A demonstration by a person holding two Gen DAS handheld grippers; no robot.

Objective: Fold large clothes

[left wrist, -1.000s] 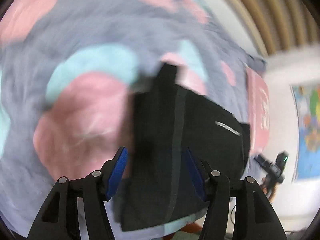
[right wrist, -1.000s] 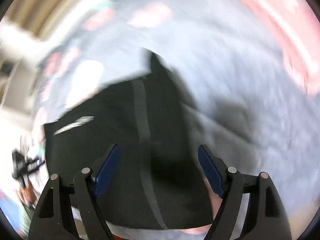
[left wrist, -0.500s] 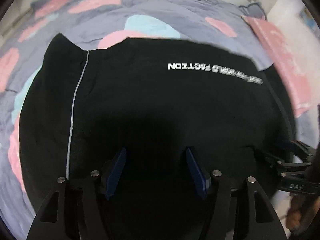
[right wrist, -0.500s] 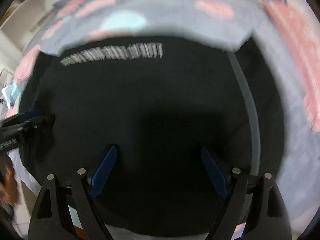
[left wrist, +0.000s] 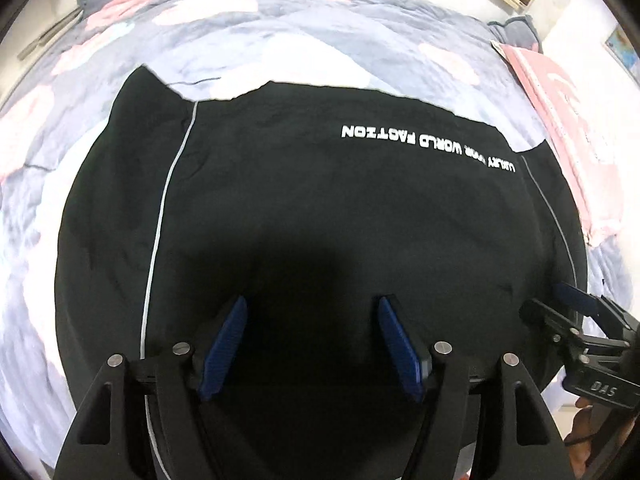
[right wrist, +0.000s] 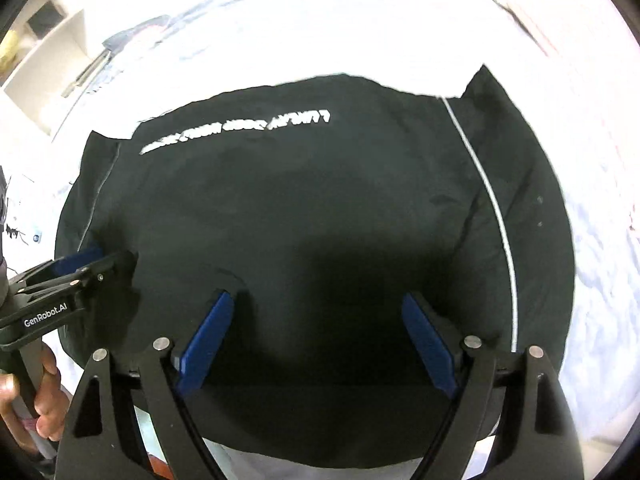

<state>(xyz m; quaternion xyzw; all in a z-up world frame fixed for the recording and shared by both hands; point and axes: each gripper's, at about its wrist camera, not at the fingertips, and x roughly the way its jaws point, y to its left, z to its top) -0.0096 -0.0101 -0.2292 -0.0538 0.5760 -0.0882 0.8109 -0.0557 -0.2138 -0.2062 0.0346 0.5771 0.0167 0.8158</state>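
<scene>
— While both cameras look down on it, how does the garment look?

— It's a black shirt (left wrist: 320,208), spread flat on my grey bedspread (left wrist: 280,40) with pink patches, thin pale stripes down both sides, white lettering (left wrist: 428,146) upside down toward 1 o'clock.

— Which way does it run?

— Long axis 9 to 3 o'clock.

— Grippers?

— My left gripper (left wrist: 312,348) and right gripper (right wrist: 316,344) are spread wide over the cloth, gripping nothing.

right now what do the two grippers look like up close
Both the left gripper and right gripper are matte black frames with silver screws and ribbed blue pads. White lettering marks the bodies, GenRobot.AI on the left. A bare hand holds it.
</scene>
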